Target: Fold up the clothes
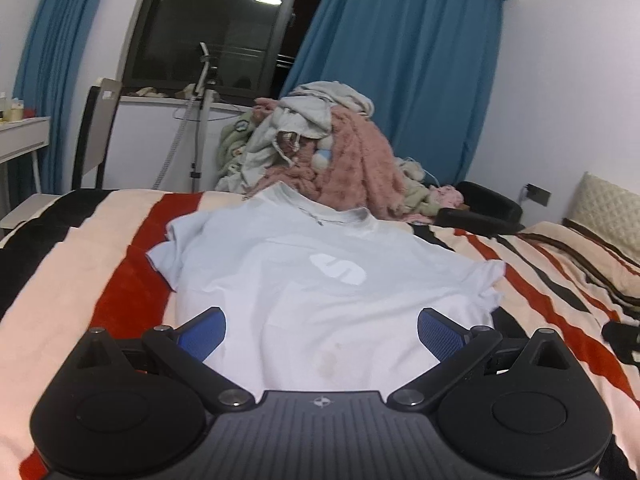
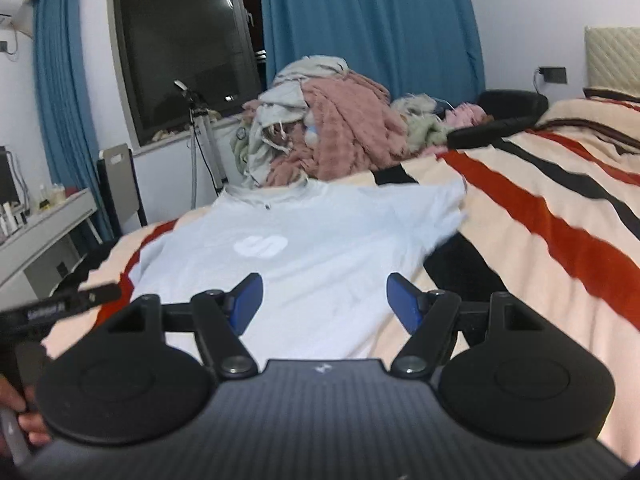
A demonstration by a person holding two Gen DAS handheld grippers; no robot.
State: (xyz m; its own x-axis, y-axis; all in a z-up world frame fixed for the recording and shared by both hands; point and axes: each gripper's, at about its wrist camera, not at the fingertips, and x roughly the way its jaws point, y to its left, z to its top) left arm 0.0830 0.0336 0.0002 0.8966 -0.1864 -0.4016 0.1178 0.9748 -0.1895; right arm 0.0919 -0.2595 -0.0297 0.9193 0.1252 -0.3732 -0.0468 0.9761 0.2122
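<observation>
1. Shirt first: a pale blue T-shirt lies spread face up on the striped bedspread, its collar toward the far edge of the bed and its hem toward the cameras. A white logo sits on the chest, and a faint brownish stain shows on the lower front in the left wrist view.
2. One sleeve looks tucked or bunched at the shirt's left side in the left wrist view, while the other sleeve spreads out flat toward the red and black stripes.
3. The left gripper hangs above the lower part of the shirt with its blue-padded jaws spread wide; nothing is between them, and they are apart from the cloth.
4. The right gripper is also over the shirt's lower half, jaws wide apart and empty, with only cloth seen beyond the gap.
5. In the right wrist view a hand shows at the lower left edge, holding the other gripper's dark handle.
6. Beyond the collar, a heap of unfolded clothes in pink, grey and pale green is piled at the far side of the bed.
7. Behind the heap are blue curtains and a dark window; a white desk stands at the left.
</observation>
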